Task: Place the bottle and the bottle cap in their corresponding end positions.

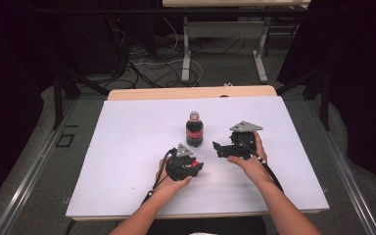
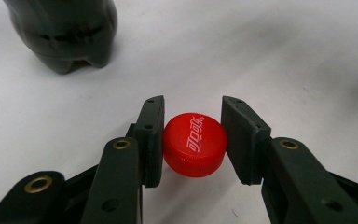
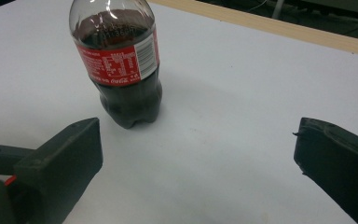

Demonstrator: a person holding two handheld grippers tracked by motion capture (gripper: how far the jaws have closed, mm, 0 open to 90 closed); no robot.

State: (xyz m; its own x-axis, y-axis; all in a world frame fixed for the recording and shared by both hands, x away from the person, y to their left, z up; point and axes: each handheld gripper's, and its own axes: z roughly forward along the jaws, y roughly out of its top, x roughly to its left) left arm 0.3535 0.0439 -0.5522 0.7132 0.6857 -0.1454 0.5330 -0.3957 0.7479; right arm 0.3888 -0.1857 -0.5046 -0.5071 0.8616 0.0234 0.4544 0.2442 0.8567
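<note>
A small dark cola bottle with a red label stands upright and uncapped on the white tabletop, around the middle and somewhat toward the far edge. Its round red plastic cap sits clamped between the two black jaws of the left gripper, just nearer the front edge than the bottle. The right gripper, just to the bottle's right, has its jaws spread wide apart with nothing between them, the bottle standing beyond them.

Left tongs clamped tight; right tongs spread wide, empty.
</note>
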